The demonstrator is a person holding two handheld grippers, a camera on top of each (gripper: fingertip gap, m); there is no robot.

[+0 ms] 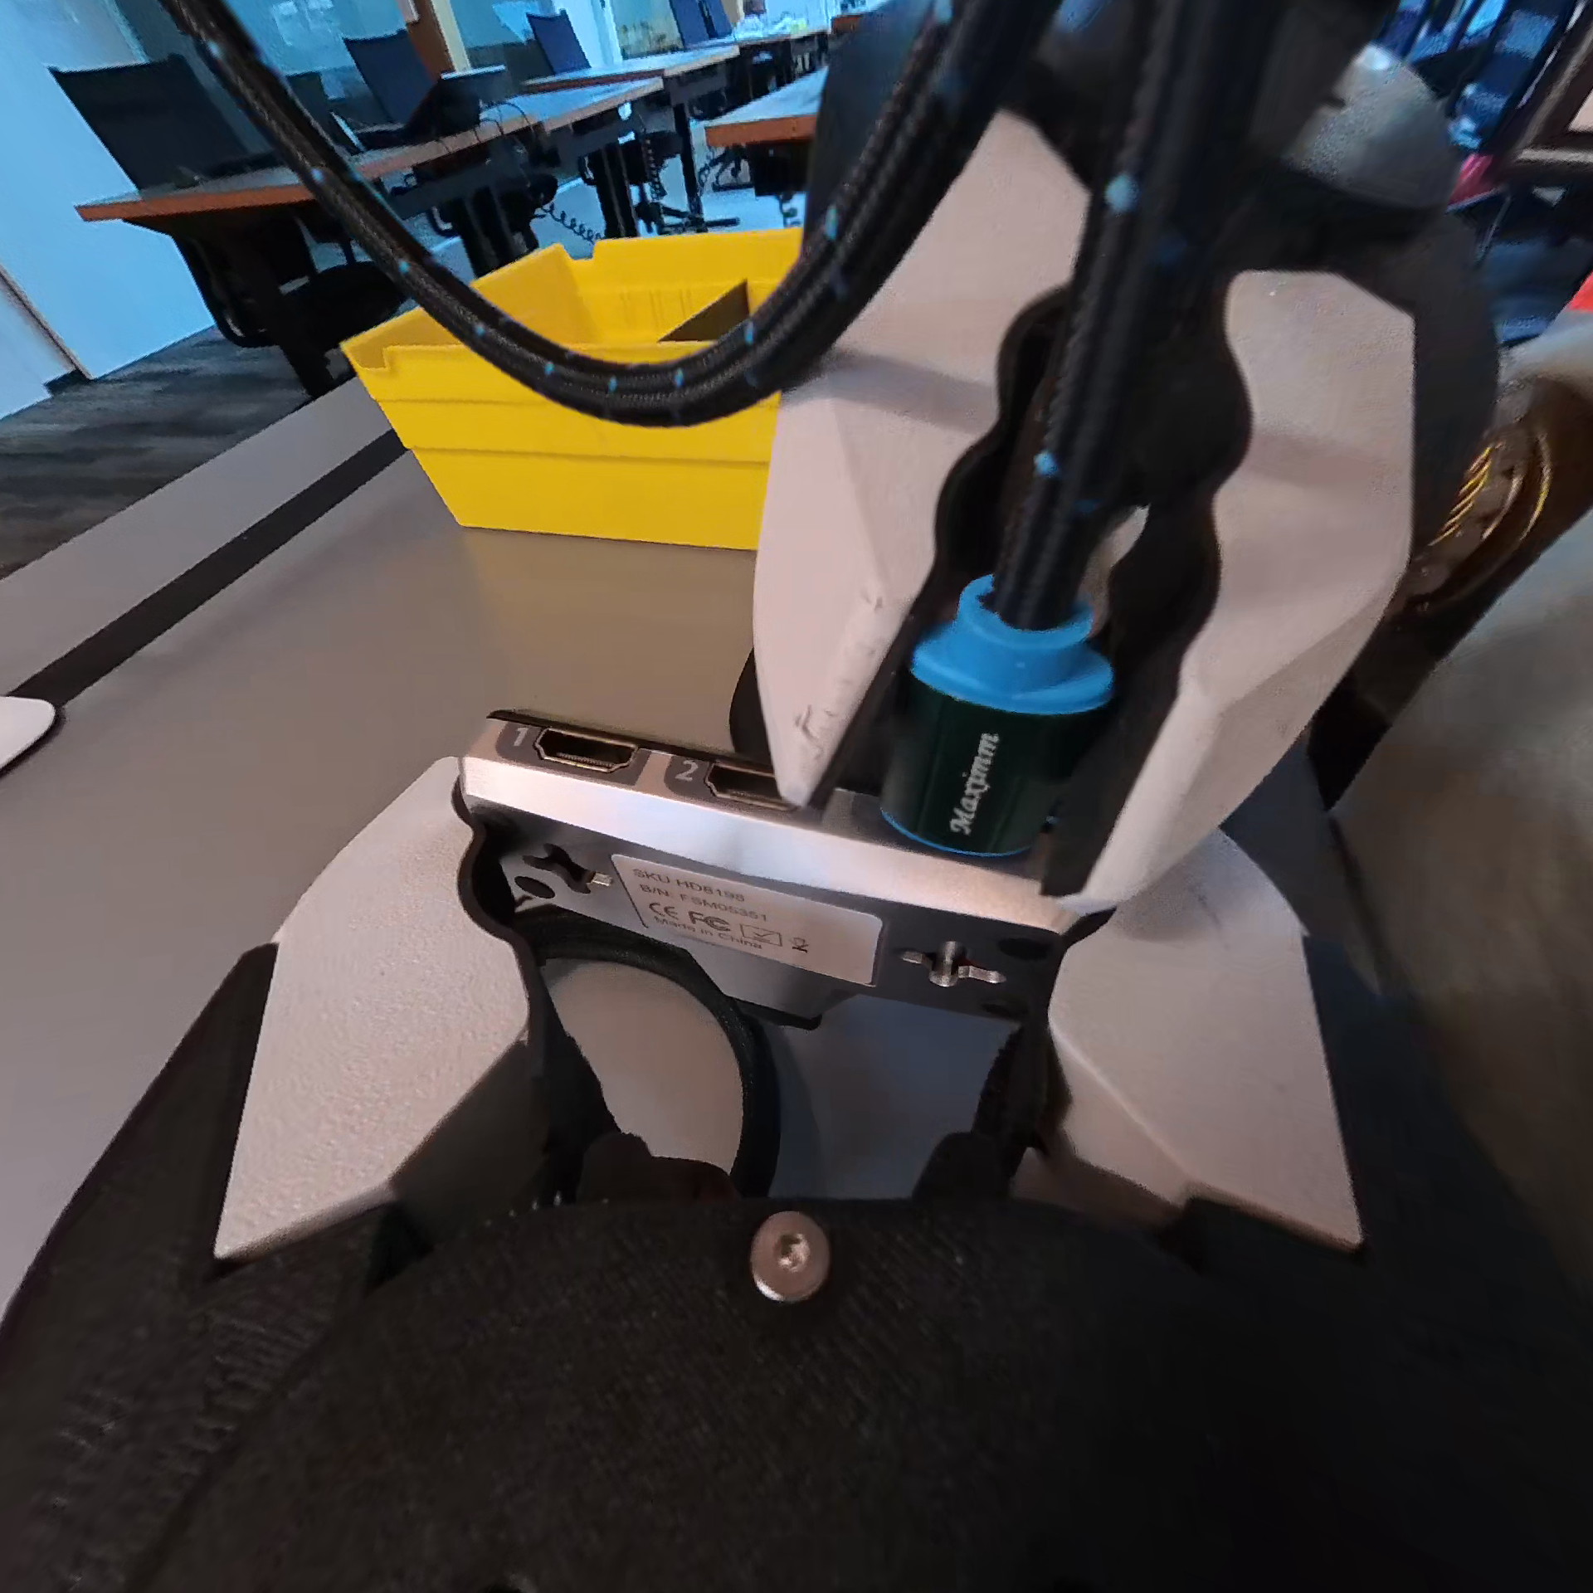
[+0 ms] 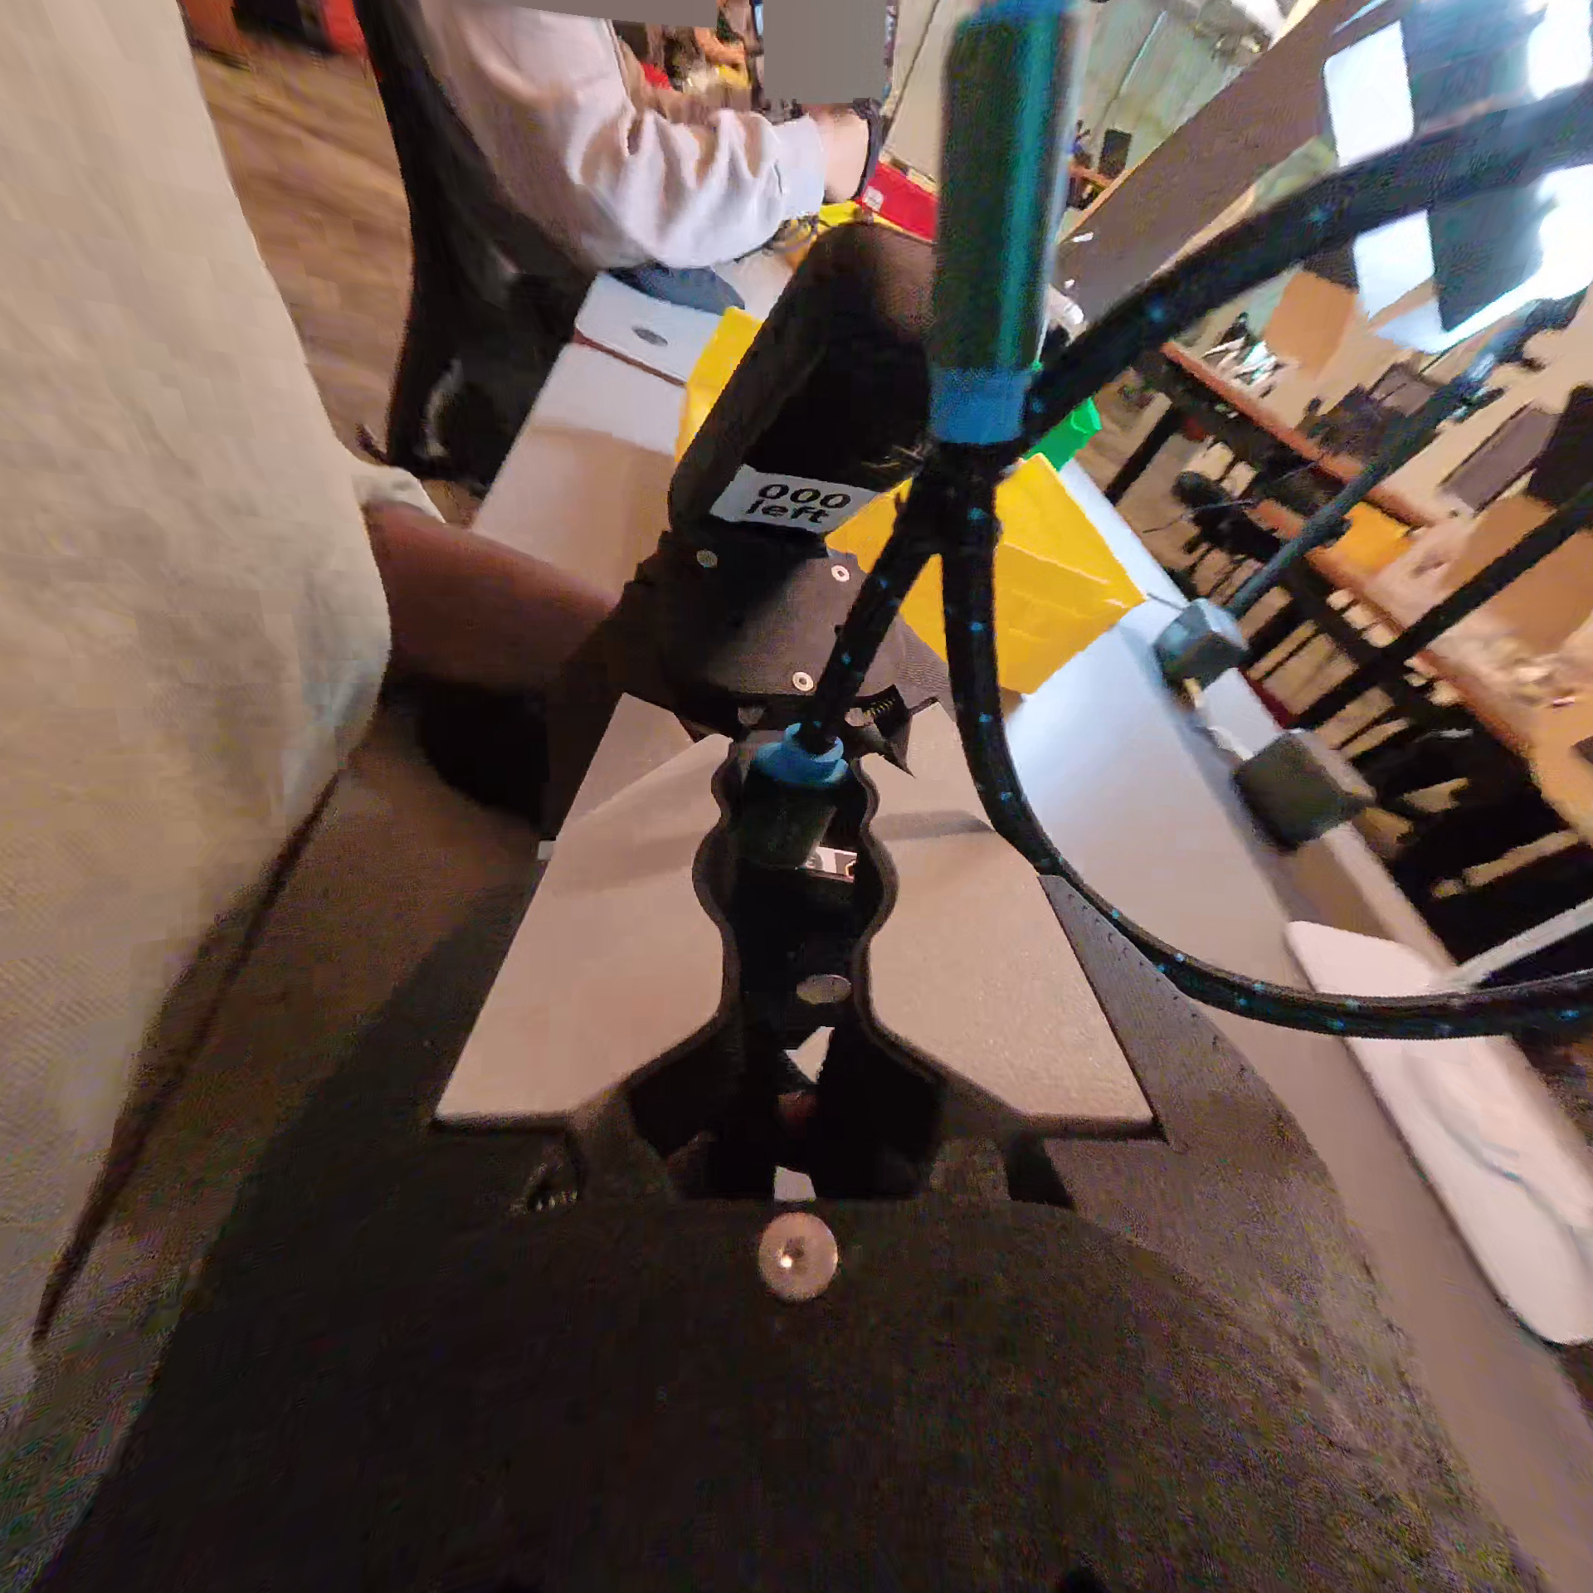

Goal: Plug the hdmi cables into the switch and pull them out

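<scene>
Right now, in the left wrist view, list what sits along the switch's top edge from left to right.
Empty port → second empty port → right gripper → plug on the switch.

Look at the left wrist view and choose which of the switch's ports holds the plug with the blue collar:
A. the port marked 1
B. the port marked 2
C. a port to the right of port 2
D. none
C: the plug stands in the switch right of the empty ports 1 and 2, gripped by the right gripper.
</scene>
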